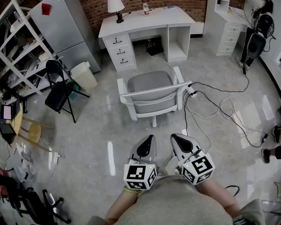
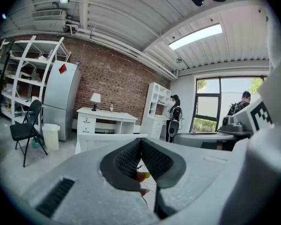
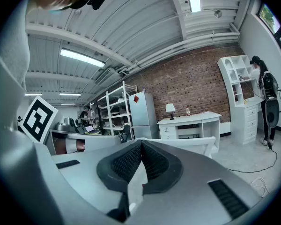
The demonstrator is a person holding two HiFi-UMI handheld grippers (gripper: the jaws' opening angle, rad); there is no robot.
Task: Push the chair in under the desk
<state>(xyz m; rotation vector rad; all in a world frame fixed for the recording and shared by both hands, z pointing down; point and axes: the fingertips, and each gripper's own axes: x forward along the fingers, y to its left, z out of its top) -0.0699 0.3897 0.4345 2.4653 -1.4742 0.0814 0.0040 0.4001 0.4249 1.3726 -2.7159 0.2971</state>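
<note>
— Brick wall behind: where was the chair (image 1: 152, 95)?
— It stood on the floor, apart from the white worktop (image 1: 145, 18), its back facing the left gripper (image 1: 151, 140) and right gripper (image 1: 176, 139), both with jaws closed on nothing.

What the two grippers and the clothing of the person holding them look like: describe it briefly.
The left gripper and right gripper are alike: pale grey shells that taper to a blunt tip, with black, mesh-textured pads set inside. At its rear, each carries a white cube printed with black square markers. The person wears a grey-beige top.
</note>
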